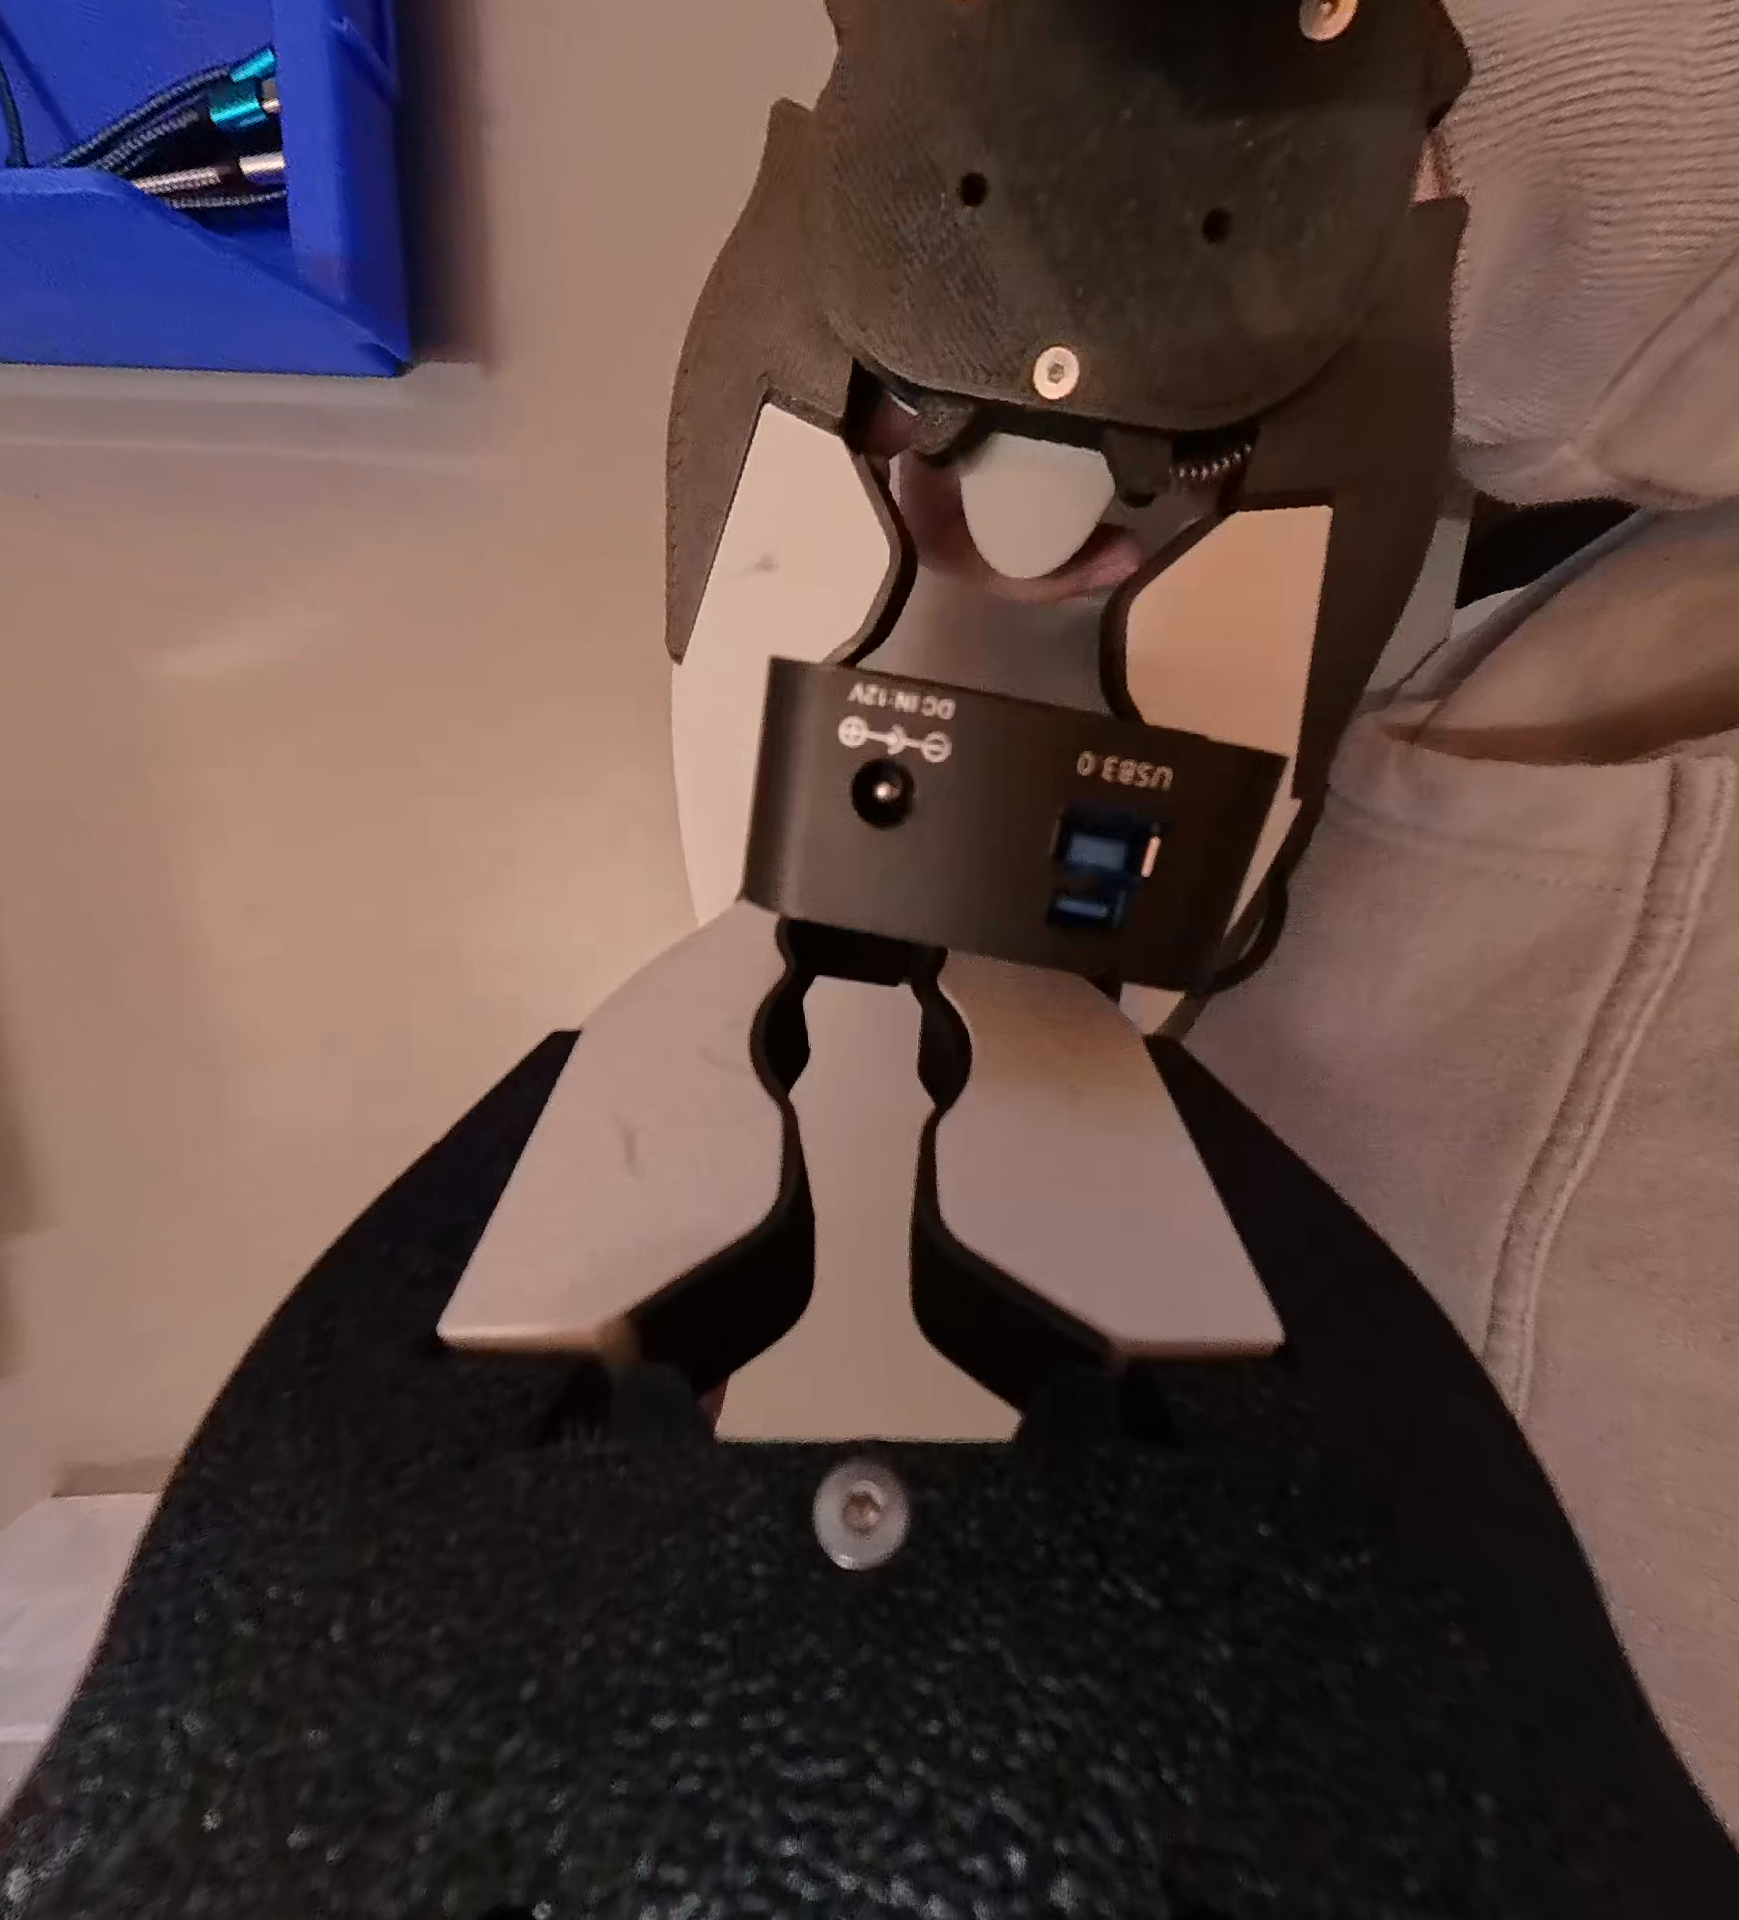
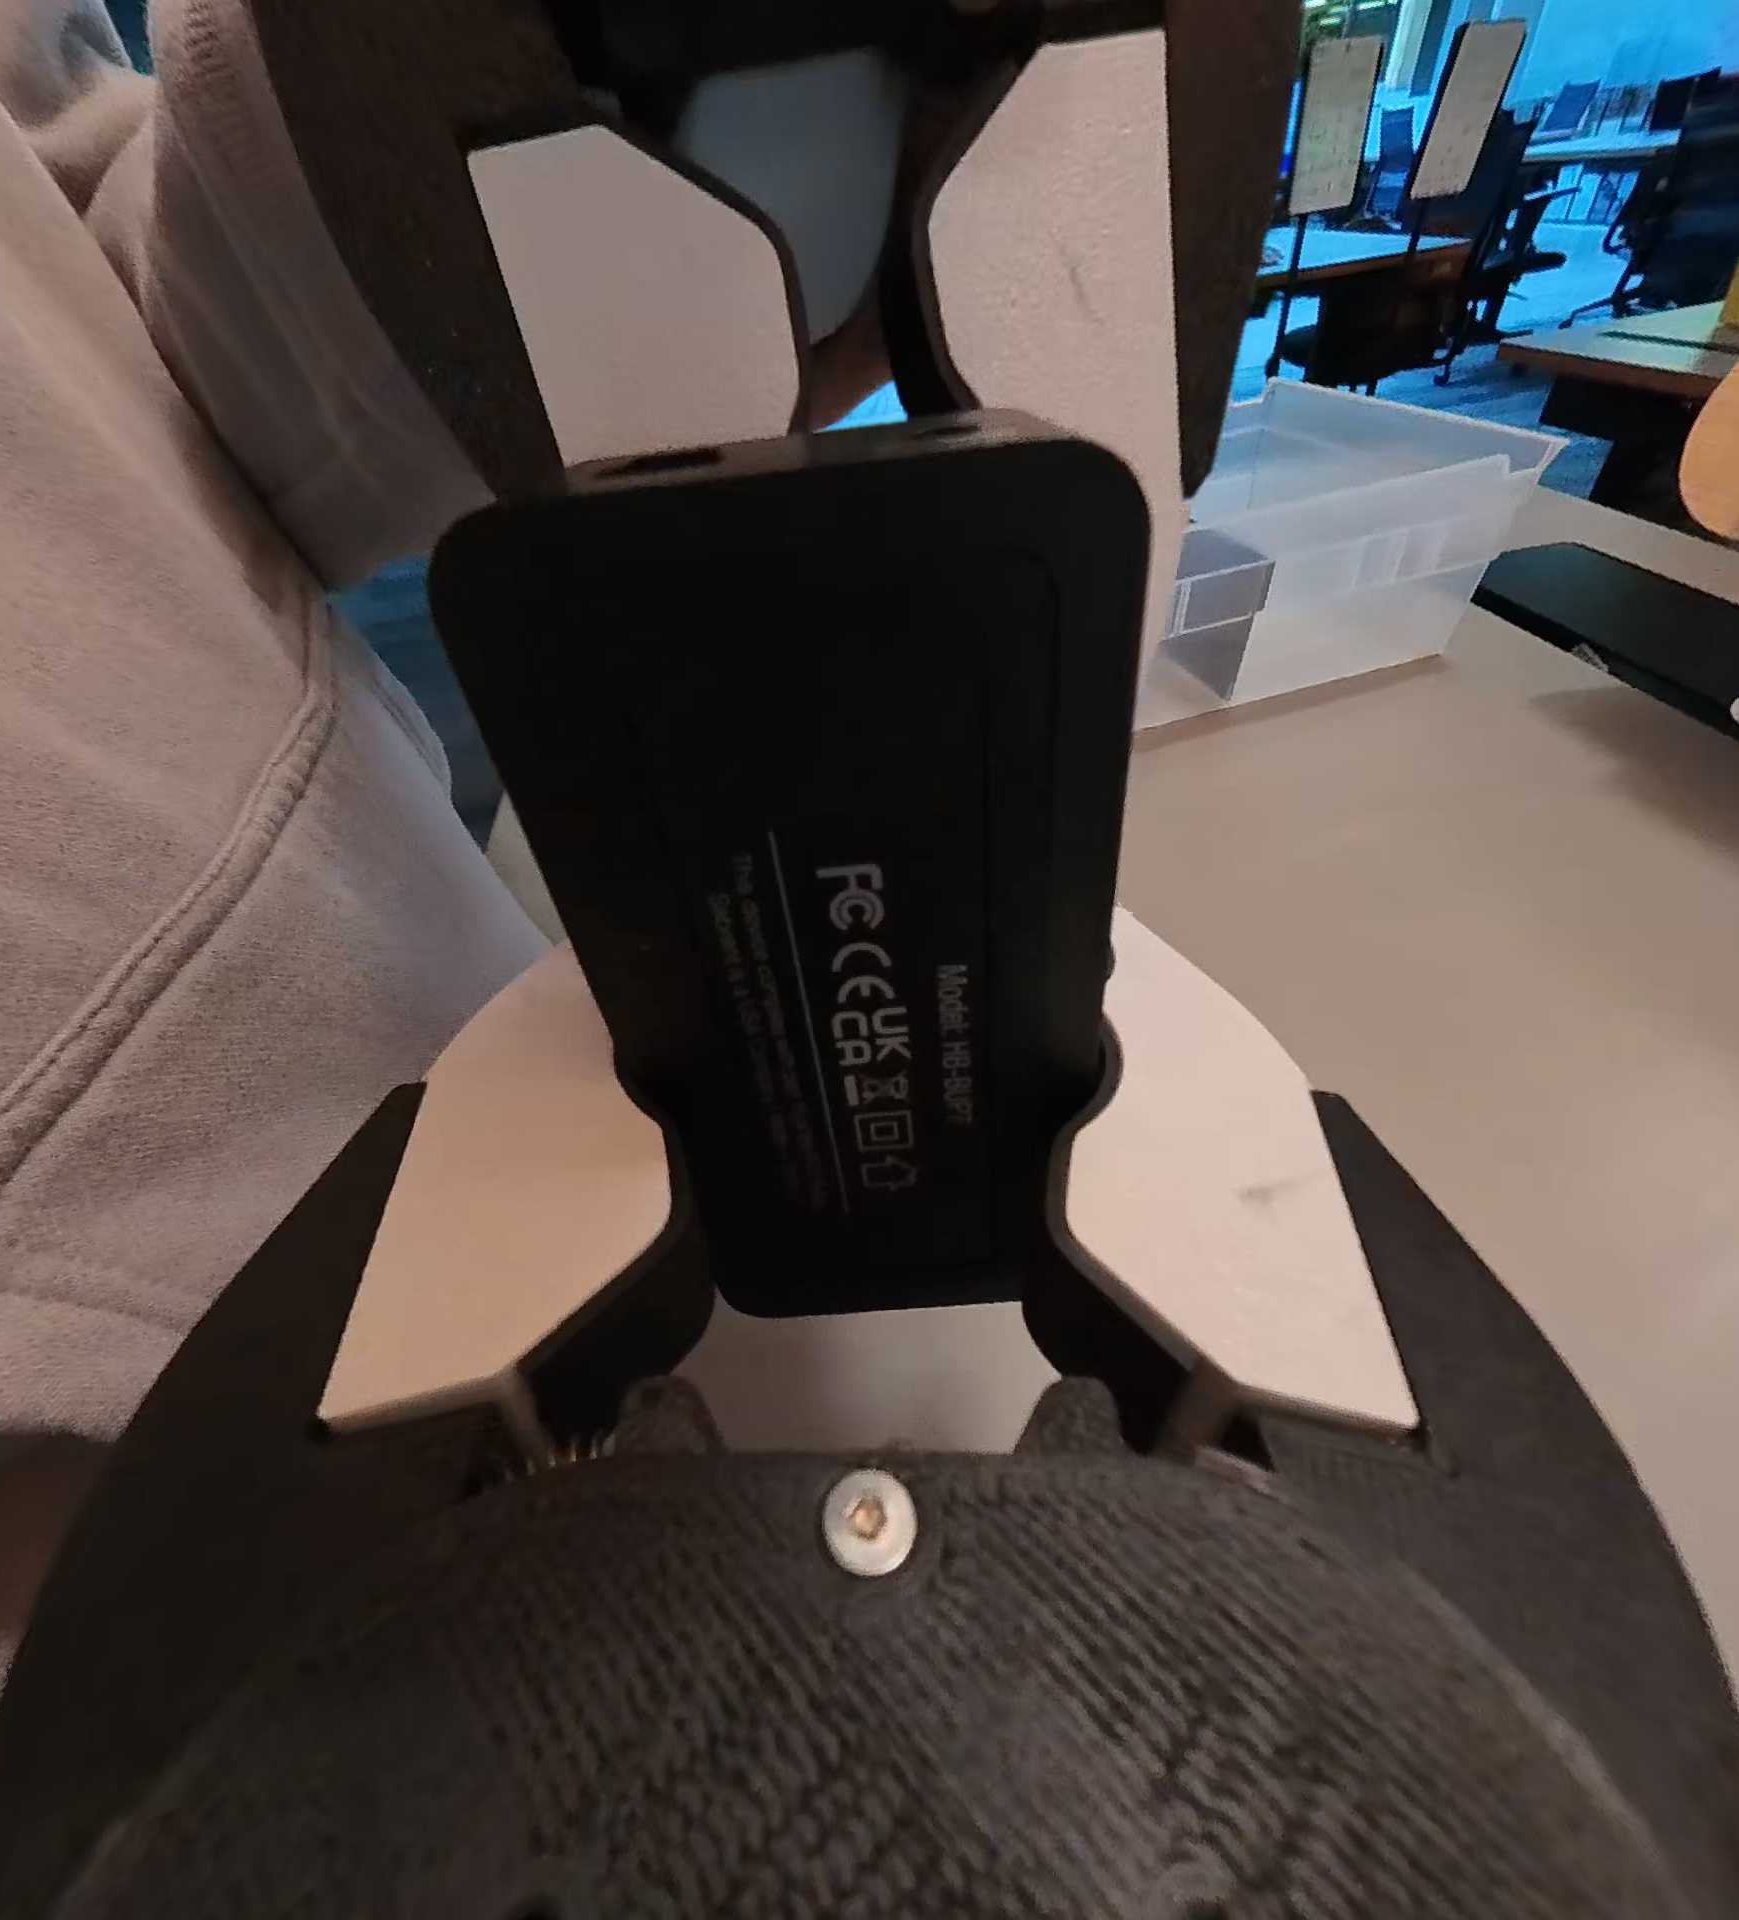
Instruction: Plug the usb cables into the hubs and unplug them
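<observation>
The black USB hub (image 1: 1010, 831) is held in the air between the two grippers, above the pale counter (image 2: 1467, 935) and close to the person's grey sweatshirt (image 1: 1571, 935). In the left wrist view its end face is turned to the camera, with a round power socket on the left and a blue USB port on the right; white markings are printed on it. The left gripper (image 1: 857, 966) has its jaws clenched on the hub's near lower edge, the tips pressed close together against the casing. The right gripper (image 2: 896, 1122) grasps the hub from the opposite side: in the right wrist view its jaws clamp both long edges of the body, and the flat underside with its printed markings faces the camera (image 2: 844, 831). In the left wrist view the right gripper shows beyond the hub, its fingers (image 1: 880, 582) reaching down to the hub's top edge. No cable is seen in the blue port. Farther out, a blue bin (image 1: 148, 208) at the upper left holds braided cables (image 1: 221, 135) with teal and silver plugs. A clear plastic tub (image 2: 1364, 540) stands on the counter beyond the hub, and desks and office chairs (image 2: 1675, 187) fill the room behind.
</observation>
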The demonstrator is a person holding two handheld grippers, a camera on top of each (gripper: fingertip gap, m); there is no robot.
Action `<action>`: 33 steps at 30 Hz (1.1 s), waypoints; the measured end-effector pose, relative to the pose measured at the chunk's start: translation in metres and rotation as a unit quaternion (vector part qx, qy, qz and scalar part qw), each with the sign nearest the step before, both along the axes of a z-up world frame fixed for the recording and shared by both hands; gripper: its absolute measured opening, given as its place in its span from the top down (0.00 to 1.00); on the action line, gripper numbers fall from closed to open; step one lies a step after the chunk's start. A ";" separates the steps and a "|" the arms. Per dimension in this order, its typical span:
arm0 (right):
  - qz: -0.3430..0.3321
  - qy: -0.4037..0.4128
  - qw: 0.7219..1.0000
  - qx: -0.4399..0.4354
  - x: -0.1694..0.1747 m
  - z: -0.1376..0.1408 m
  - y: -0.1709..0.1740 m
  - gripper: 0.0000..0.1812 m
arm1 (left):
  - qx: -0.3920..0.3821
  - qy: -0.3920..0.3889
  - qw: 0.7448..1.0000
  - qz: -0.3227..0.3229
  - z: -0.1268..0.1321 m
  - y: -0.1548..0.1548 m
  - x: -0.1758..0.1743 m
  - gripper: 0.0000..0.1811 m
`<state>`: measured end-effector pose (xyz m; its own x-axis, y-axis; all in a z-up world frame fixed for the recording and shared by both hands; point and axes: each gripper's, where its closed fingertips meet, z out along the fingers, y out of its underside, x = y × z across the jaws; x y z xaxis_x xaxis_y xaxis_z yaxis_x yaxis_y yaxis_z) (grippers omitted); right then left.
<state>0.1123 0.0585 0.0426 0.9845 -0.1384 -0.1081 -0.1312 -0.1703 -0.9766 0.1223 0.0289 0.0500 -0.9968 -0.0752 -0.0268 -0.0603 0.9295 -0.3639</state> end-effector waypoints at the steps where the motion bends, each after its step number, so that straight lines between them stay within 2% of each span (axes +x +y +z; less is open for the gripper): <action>1: -0.003 -0.001 1.000 -0.003 0.000 0.000 0.000 0.58 | 0.004 -0.004 1.000 -0.002 0.000 0.000 0.000 0.92; 4: -0.003 -0.008 1.000 -0.005 0.000 0.000 0.000 0.58 | -0.004 -0.012 1.000 -0.015 0.000 -0.002 -0.001 0.92; 7: -0.010 0.003 0.998 0.058 0.001 0.013 -0.009 0.58 | -0.110 0.037 0.993 -0.020 0.009 -0.015 -0.001 0.91; 10: -0.019 0.005 0.989 0.144 0.000 0.035 -0.015 0.58 | -0.211 0.099 0.972 -0.006 0.025 -0.025 -0.003 0.91; 16: -0.028 -0.015 0.991 0.127 0.003 0.036 -0.015 0.58 | -0.297 0.170 0.937 0.074 0.038 -0.025 0.003 0.86; 20: -0.035 -0.027 0.989 0.140 0.004 0.040 -0.018 0.58 | -0.358 0.253 0.881 0.177 0.041 -0.011 0.011 0.76; 24: -0.031 -0.032 0.992 0.121 0.003 0.033 -0.012 0.58 | -0.416 0.398 0.773 0.266 0.038 -0.001 0.016 0.79; 25: -0.034 -0.034 0.992 0.117 0.005 0.031 -0.010 0.58 | -0.419 0.415 0.757 0.282 0.034 0.003 0.018 0.79; 28: -0.049 -0.038 0.991 0.118 0.010 0.030 -0.009 0.58 | -0.407 0.422 0.750 0.306 0.019 0.009 0.013 0.78; 33: -0.043 -0.048 0.993 0.099 0.009 0.027 -0.006 0.58 | -0.411 0.494 0.710 0.289 0.019 0.001 -0.004 0.80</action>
<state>0.1214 0.0525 0.0698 0.9772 -0.2069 -0.0483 -0.0420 0.0346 -0.9985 0.1185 0.0296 0.0687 -0.2949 -0.0650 0.9533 -0.9482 0.1433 -0.2836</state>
